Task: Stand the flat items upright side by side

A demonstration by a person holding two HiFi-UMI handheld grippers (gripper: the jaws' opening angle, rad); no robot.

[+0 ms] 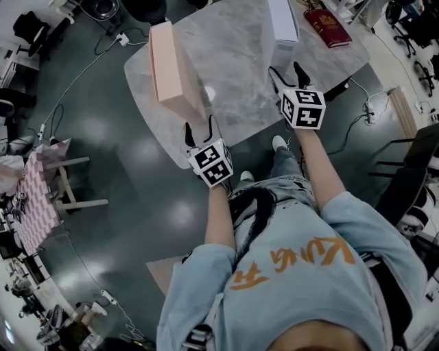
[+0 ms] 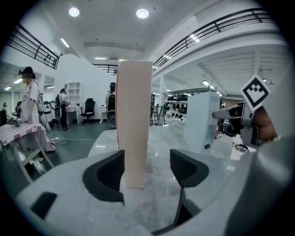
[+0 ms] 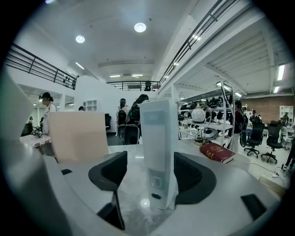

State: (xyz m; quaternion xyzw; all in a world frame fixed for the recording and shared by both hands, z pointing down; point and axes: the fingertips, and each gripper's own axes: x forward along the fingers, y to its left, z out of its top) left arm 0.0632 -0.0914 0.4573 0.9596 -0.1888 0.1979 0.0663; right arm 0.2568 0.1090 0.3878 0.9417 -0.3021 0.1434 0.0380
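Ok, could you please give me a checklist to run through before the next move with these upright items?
1. Pink box stands upright on the table: ok.
2. White binder stands upright: ok.
3. Left tongs open, straddling the pink box: ok.
4. Right tongs open, straddling the white binder: ok.
5. Box and binder close side by side: not ok, bare table lies between them.
6. Red book upright: not ok, it lies flat at the far edge.
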